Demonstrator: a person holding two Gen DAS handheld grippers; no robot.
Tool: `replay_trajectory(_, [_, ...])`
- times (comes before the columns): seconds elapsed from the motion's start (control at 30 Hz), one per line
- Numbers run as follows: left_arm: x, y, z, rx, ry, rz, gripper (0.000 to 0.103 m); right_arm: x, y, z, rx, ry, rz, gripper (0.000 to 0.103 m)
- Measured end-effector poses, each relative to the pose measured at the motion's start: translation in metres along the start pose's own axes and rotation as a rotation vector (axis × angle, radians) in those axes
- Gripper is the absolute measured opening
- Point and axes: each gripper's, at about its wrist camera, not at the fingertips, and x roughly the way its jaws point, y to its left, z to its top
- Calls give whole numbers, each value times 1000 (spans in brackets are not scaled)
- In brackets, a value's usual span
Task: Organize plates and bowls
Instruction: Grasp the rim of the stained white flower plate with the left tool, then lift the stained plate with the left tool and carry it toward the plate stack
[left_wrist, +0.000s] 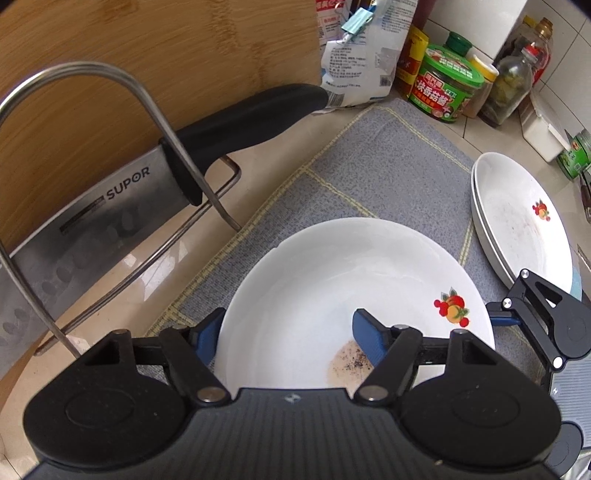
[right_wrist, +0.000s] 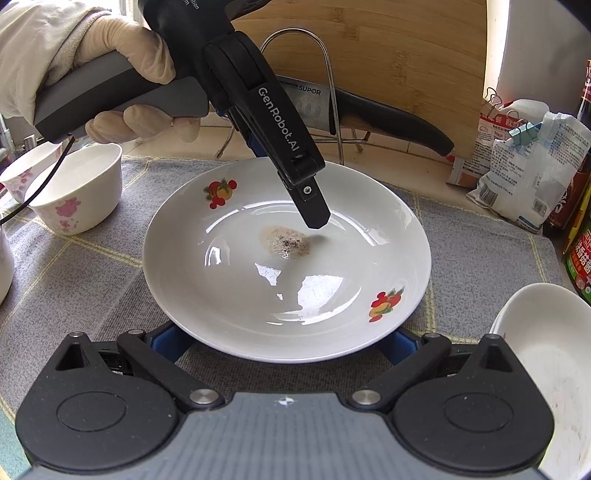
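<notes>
Right wrist view: grey mat (right_wrist: 92, 266) on the bench carries a white plate (right_wrist: 288, 266), glazed, fruit-printed, stained at centre. Likely stiff, slippery, breakable; best gripped at the rim. Left tongs (left_wrist: 290, 341) gape wide across its rim, one finger (left_wrist: 367, 341) inside, unclamped. Right tongs (right_wrist: 286, 341) spread open beneath the near rim, holding nothing.

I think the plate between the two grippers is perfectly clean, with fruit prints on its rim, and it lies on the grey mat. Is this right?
Not quite. The plate is not clean: a brownish speckled stain sits near its middle, plain in the right wrist view. The rest holds: fruit prints mark its rim, and it lies on the grey mat.
</notes>
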Motion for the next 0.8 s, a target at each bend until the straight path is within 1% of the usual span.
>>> replay_trajectory(0.27, [2, -1, 1, 3, 6, 6, 72, 0, 0, -1, -1, -4, -2, 103])
replay_trajectory(0.6, [-2, 1, 0, -1, 8, -11, 72, 1, -4, 3, -16, 31, 21, 103])
replay_trajectory(0.8, [-3, 6, -2, -6, 18, -46, 72, 0, -6, 2, -38, 28, 27, 103])
